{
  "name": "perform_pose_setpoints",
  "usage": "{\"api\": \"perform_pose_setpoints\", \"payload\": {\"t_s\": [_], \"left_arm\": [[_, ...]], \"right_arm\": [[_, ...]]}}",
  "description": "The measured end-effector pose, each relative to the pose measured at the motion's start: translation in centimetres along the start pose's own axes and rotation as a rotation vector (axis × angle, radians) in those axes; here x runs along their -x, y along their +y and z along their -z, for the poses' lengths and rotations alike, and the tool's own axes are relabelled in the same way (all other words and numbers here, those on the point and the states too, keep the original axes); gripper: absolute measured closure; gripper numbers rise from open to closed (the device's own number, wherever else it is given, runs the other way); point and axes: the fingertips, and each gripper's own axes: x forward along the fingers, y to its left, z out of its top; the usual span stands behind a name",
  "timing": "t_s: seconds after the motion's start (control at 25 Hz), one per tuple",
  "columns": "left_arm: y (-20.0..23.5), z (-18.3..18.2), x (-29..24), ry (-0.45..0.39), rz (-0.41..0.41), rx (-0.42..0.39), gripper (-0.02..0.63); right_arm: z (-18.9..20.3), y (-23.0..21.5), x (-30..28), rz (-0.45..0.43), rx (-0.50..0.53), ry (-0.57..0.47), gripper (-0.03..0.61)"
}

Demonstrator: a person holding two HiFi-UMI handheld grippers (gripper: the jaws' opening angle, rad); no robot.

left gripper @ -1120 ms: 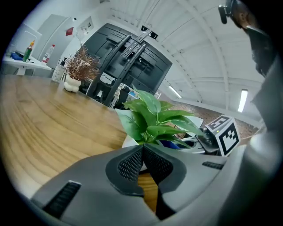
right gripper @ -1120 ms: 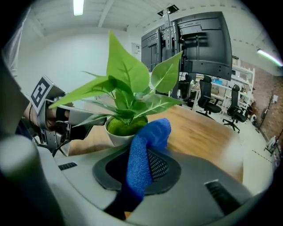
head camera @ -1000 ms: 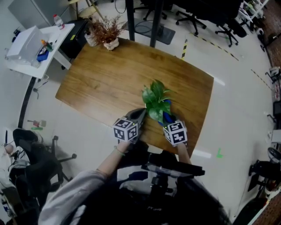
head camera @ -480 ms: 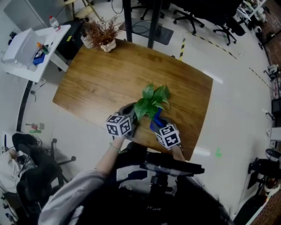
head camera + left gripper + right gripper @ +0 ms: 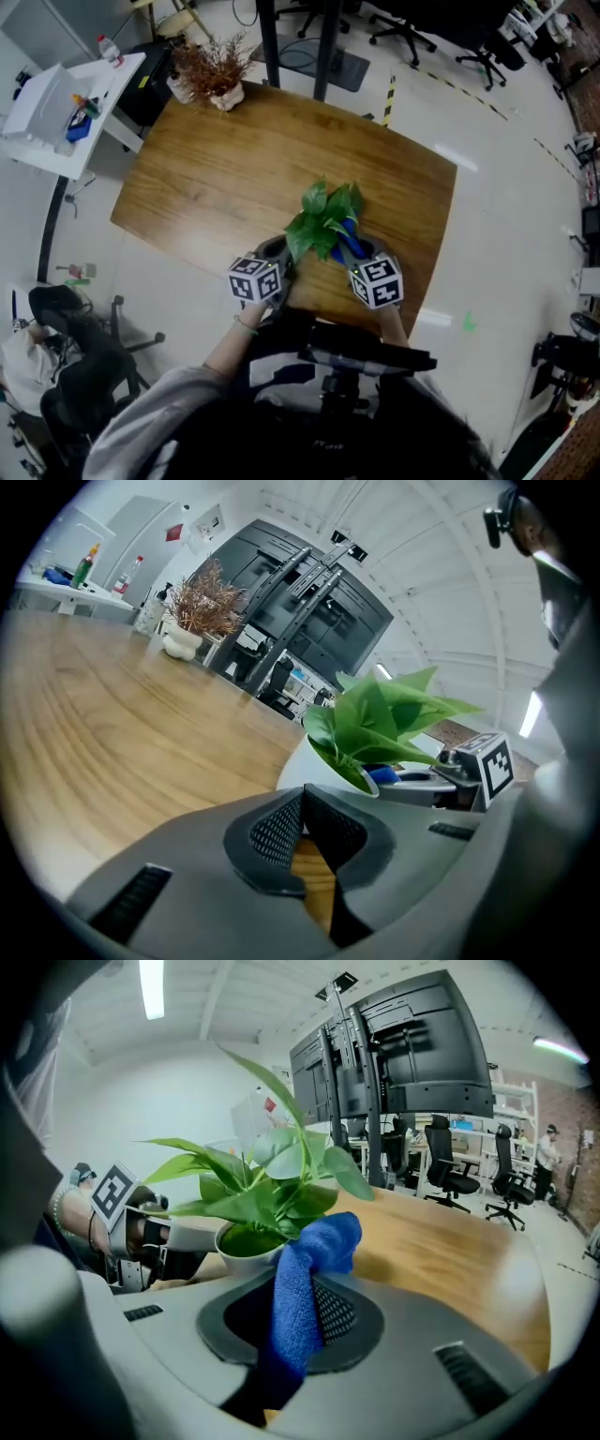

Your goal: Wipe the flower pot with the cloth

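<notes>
Up top, we look steeply down from the head onto the whole wooden table [image 5: 216, 169], floor all around. Down on the left gripper [image 5: 277, 251] we ride low over the tabletop, facing away from the person, the flower pot [image 5: 314, 766] close ahead. The right gripper [image 5: 358, 251] view faces that same pot from its other side, and each gripper view catches the other gripper beyond it.
</notes>
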Motion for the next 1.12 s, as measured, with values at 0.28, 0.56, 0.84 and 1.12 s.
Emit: {"api": "perform_pose_setpoints", "payload": {"t_s": [0.28,0.56,0.84,1.12], "left_arm": [[1.9,-1.6,-1.0,-0.009,-0.017,-0.017,0.606],[3.7,-3.2,-2.4,-0.007,-0.029,-0.050,0.606],[3.5,-2.6,-1.0,-0.029,-0.041,-0.015,0.607],[1.1,-0.9,0.0,-0.045,-0.002,0.021,0.606]], "right_arm": [[1.9,2.8,-1.3,-0.064,0.056,0.070,0.508],[3.2,6.4,-2.4,-0.146,0.084,0.128,0.507],[4.3,4.1,-1.2,-0.094,0.010,0.108,0.507],[3.9,-1.0,-0.2,0.027,-0.015,0.072,0.508]]}}
